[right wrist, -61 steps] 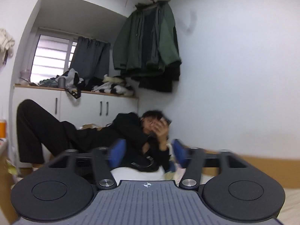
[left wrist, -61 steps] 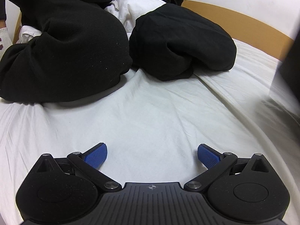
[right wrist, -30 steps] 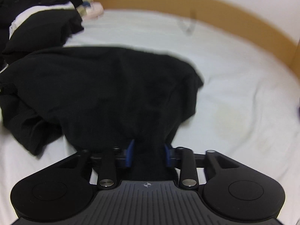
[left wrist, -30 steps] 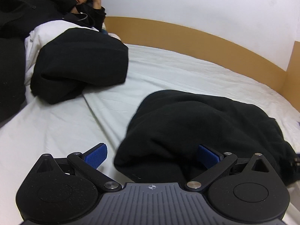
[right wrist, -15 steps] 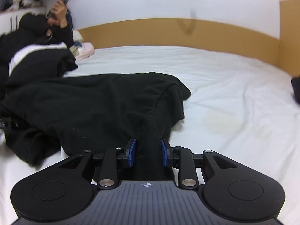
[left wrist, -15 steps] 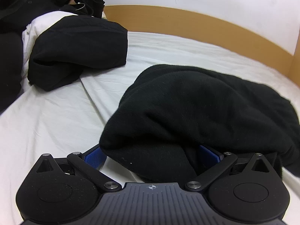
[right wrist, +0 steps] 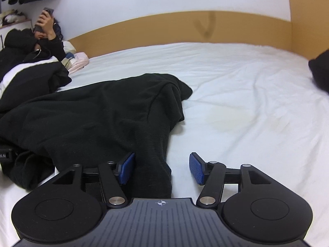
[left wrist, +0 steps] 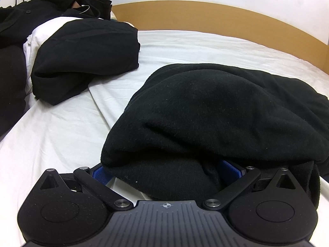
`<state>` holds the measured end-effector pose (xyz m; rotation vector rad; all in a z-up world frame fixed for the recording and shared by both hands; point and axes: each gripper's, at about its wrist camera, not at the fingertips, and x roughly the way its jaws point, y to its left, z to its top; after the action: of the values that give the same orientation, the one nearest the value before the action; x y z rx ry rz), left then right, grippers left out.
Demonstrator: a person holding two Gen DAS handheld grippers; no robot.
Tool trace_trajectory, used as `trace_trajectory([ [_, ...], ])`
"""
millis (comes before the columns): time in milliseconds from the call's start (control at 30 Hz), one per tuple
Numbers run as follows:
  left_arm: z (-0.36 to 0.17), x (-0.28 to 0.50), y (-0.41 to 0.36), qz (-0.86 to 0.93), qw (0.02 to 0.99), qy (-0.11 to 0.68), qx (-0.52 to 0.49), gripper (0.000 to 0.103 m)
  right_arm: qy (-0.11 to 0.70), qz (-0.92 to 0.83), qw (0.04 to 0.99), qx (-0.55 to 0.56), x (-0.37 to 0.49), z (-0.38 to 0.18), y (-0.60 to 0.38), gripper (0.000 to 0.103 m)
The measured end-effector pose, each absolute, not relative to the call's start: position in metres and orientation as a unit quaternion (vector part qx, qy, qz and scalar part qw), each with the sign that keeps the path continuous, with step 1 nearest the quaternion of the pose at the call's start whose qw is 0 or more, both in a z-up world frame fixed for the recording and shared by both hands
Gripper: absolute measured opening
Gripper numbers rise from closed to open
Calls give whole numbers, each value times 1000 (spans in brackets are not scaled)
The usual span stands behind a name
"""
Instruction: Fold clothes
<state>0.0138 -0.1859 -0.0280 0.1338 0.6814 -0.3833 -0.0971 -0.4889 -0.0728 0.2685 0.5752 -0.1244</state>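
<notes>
A black fleece garment [left wrist: 216,107] lies bunched on the white bed sheet [left wrist: 61,135]. My left gripper [left wrist: 164,171] is open wide, and the garment's near edge fills the gap between its blue pads without being squeezed. In the right wrist view the same garment [right wrist: 98,115] spreads to the left, with a narrow strip reaching back to my right gripper [right wrist: 162,168]. Its jaws are opening: the strip rests against the left pad [right wrist: 126,169], and the right pad [right wrist: 196,170] stands apart over bare sheet [right wrist: 246,113].
A person in black [left wrist: 61,6] lies along the bed's left side holding a phone, with a black bundle [left wrist: 86,55] beside them. A wooden headboard [right wrist: 164,28] runs along the far edge. Something dark [right wrist: 320,72] shows at the right edge.
The right gripper was shut on the garment's strip and has now spread its jaws, letting go. The garment settled onto the sheet. The left gripper closed in until the garment's edge lay between its fingers.
</notes>
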Motion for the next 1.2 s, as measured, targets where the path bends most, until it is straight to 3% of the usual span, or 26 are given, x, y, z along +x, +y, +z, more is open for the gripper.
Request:
trace_trajectory([
  [33,-27,15,-187,-187,922,332,67,103,282,-52,947,147,-97,-73,-491,56],
  [167,-24,16,-191,-183,925,323,81,102,274,-23,944,182,-107,-70,-501,21],
  [233,-19,13,-196,-182,930,303,99,87,265,-11,944,198,-112,-68,-505,19],
  [300,-12,10,-202,-183,934,286,114,62,233,-11,948,217,-124,-62,-512,18],
  [400,7,8,-206,-179,942,257,121,46,176,-24,957,228,-146,-49,-521,17],
  [500,37,7,-205,-155,958,213,117,28,116,-60,981,147,-164,-39,-506,15],
  [767,91,10,-208,-134,968,161,140,28,42,-61,973,220,-195,-35,-521,14],
  [1000,123,4,-217,-118,974,96,166,32,169,-28,951,256,-178,-59,-536,16],
  [1033,133,-3,-221,-126,974,81,169,32,188,-7,945,268,-176,-64,-538,19],
  [1100,155,-11,-230,-141,974,56,167,32,217,9,945,246,-174,-67,-531,37],
  [1200,193,-26,-252,-159,970,3,184,32,256,17,949,186,-173,-67,-514,41],
])
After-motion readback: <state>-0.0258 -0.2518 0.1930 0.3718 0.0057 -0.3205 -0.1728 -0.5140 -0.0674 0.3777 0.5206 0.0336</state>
